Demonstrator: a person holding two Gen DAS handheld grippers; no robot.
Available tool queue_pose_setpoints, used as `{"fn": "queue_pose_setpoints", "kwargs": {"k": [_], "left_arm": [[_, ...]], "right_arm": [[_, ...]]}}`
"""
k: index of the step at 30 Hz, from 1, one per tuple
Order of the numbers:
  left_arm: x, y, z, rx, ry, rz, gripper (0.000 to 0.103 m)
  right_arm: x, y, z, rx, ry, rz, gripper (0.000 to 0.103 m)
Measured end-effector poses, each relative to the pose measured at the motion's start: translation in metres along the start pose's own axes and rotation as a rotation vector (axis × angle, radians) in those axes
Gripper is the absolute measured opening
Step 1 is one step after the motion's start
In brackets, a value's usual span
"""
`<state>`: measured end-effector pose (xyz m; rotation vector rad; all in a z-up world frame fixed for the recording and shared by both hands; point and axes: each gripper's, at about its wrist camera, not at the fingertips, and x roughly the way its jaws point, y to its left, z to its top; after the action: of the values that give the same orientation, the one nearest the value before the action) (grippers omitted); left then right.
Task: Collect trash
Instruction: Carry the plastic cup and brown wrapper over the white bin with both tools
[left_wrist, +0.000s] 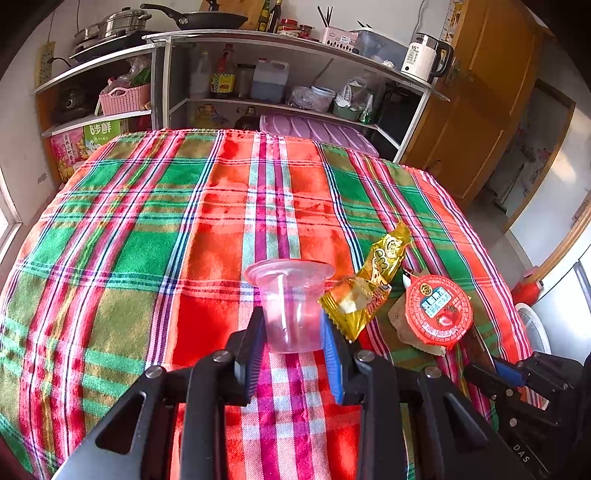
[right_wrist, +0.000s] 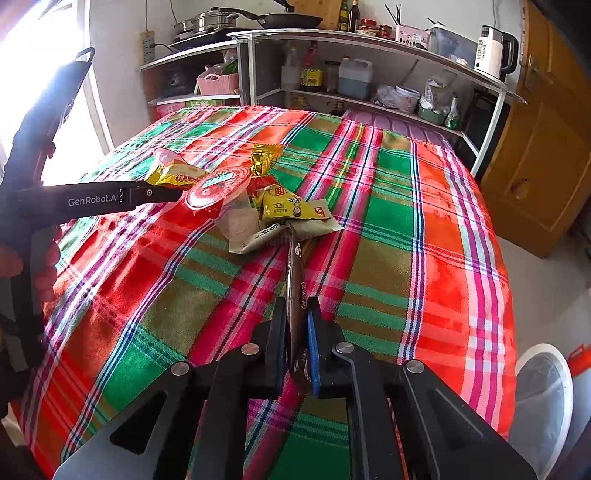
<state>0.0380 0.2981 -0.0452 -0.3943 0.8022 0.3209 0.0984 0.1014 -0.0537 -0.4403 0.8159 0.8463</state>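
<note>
left gripper (left_wrist: 293, 325): fingers clamped on 1 clear plastic cup (left_wrist: 290, 302), upright on plaid counter (left_wrist: 147, 221) | right gripper (right_wrist: 296, 332): fingers pinching 1 brown wrapper (right_wrist: 294, 280) | beside: 1 red-lidded cup (left_wrist: 437, 312), 2 yellow wrappers (left_wrist: 369, 288)

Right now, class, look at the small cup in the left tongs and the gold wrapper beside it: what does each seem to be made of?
Small cup: probably thin clear plastic, glossy; the plaid cloth shows through its wall. Gold wrapper: looks like metallised foil or film; it is crinkled and glints sharply. Neither can be confirmed by sight alone.
</note>
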Motion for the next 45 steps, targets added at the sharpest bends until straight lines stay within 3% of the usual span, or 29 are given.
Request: {"fn": "queue_pose_setpoints", "kwargs": {"k": [24, 34, 45], "left_arm": [[-0.059, 0.003, -0.027, 0.015, -0.067, -0.024, 0.031], [-0.082, -0.04, -0.026, 0.08, -0.1, -0.11, 0.031], [-0.081, -0.121, -0.027, 0.212, -0.086, -0.216, 0.031]], "right_arm": [[-0.036, -0.011, -0.022, 0.108, -0.081, 0.042, 0.008], [-0.069, -0.035, -0.038, 0.197, -0.139, 0.012, 0.008], [-0.11, -0.073, -0.065, 0.28, -0.177, -0.065, 0.008]]}}
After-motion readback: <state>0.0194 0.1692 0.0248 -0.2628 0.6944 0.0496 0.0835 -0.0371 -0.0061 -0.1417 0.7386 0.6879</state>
